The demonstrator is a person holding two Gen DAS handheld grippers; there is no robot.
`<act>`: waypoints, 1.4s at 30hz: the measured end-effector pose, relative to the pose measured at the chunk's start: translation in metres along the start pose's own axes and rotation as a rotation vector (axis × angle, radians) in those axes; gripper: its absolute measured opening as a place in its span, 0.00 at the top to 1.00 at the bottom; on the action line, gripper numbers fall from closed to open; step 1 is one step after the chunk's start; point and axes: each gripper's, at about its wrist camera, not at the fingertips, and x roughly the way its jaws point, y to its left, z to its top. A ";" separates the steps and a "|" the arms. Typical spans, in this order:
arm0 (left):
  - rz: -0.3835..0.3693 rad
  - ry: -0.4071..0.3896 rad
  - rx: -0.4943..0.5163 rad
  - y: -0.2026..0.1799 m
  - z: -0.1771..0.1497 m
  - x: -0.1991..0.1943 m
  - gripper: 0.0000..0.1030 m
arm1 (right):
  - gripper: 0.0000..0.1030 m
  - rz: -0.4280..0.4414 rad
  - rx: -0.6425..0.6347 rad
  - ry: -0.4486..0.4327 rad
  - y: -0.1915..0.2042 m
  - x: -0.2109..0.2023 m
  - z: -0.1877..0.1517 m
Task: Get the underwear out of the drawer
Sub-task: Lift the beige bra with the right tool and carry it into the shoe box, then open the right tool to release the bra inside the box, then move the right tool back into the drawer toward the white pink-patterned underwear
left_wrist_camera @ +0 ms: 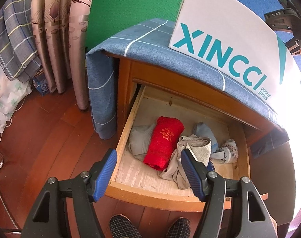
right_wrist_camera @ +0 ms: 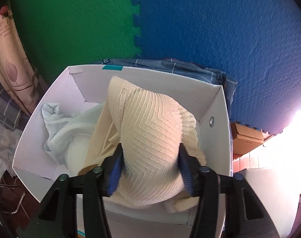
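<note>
The wooden drawer [left_wrist_camera: 122, 138] stands pulled out of a nightstand. In it lie a grey garment [left_wrist_camera: 139, 142], a red folded cloth [left_wrist_camera: 162, 144], beige patterned underwear [left_wrist_camera: 198, 148], a light blue piece [left_wrist_camera: 205, 133] and a floral white piece [left_wrist_camera: 228, 150]. My left gripper [left_wrist_camera: 148, 154] hovers open over the drawer's front edge, with nothing between its fingers. My right gripper [right_wrist_camera: 150, 154] is over the white shoe box [right_wrist_camera: 216, 107], its blue pads against both sides of cream ribbed underwear [right_wrist_camera: 150, 123] that reaches down into the box. A white cloth [right_wrist_camera: 59, 123] lies in the box too.
The shoe box [left_wrist_camera: 220, 39] sits on the nightstand's blue checked cover [left_wrist_camera: 150, 43]. Curtains [left_wrist_camera: 57, 39] and bedding hang at the left over a wooden floor. A person's checked slippers [left_wrist_camera: 122, 228] stand before the drawer. A cardboard box [right_wrist_camera: 245, 136] sits right of the nightstand.
</note>
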 end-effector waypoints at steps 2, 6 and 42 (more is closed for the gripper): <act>-0.001 -0.001 -0.002 0.001 0.000 0.000 0.33 | 0.43 -0.005 -0.003 -0.007 0.001 0.000 0.000; -0.005 -0.001 -0.003 0.001 0.000 -0.001 0.33 | 0.38 -0.017 -0.001 -0.019 0.001 -0.001 0.001; -0.015 0.007 -0.067 0.010 0.001 0.000 0.33 | 0.37 0.207 -0.541 0.138 0.008 -0.041 -0.206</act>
